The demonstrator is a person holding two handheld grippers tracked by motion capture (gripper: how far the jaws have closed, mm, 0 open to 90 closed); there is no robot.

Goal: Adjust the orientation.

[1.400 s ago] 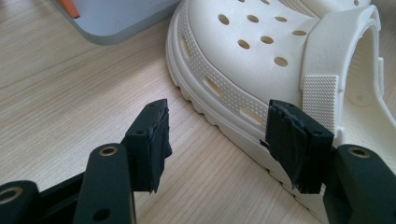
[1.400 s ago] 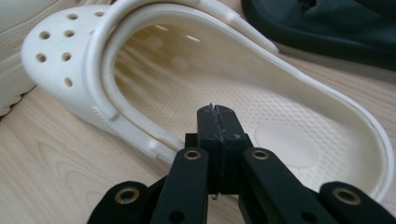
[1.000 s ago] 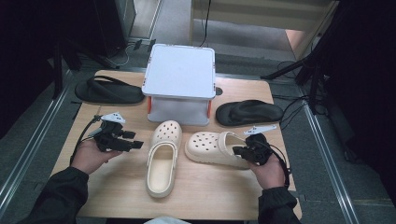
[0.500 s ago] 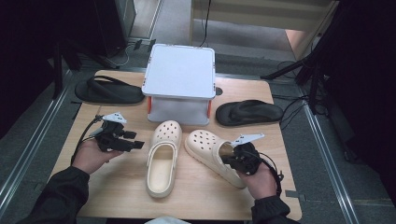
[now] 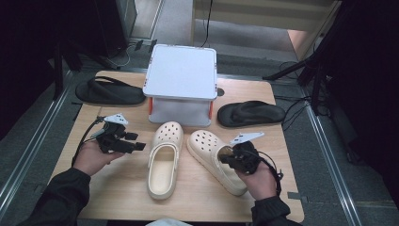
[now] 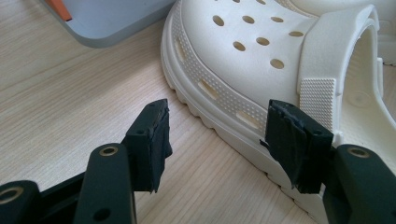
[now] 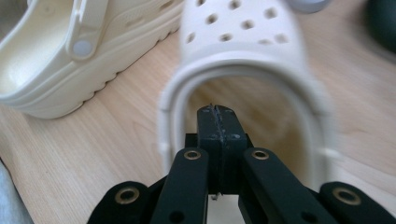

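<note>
Two cream clogs lie side by side on the wooden table (image 5: 117,197). The left clog (image 5: 164,157) points away from me. The right clog (image 5: 207,148) lies slanted, toe up and left. My right gripper (image 5: 229,159) is shut and pokes into that clog's foot opening. In the right gripper view its jaws (image 7: 217,116) meet with nothing visible between them, and the clog's rim (image 7: 243,42) arches around them. My left gripper (image 5: 137,146) stands open just left of the left clog. In the left gripper view its jaws (image 6: 219,135) gape beside that clog's side (image 6: 261,60), without touching it.
A white, grey-sided box (image 5: 181,77) stands at the back middle of the table, close behind the clogs' toes. One black flip-flop (image 5: 110,92) lies at the back left, another (image 5: 251,113) at the right. The other clog (image 7: 46,70) shows left in the right gripper view.
The right clog has swung from lying crosswise to slanting nearly parallel with the left clog. My right hand moved with its heel toward the near edge. The left hand kept still.
</note>
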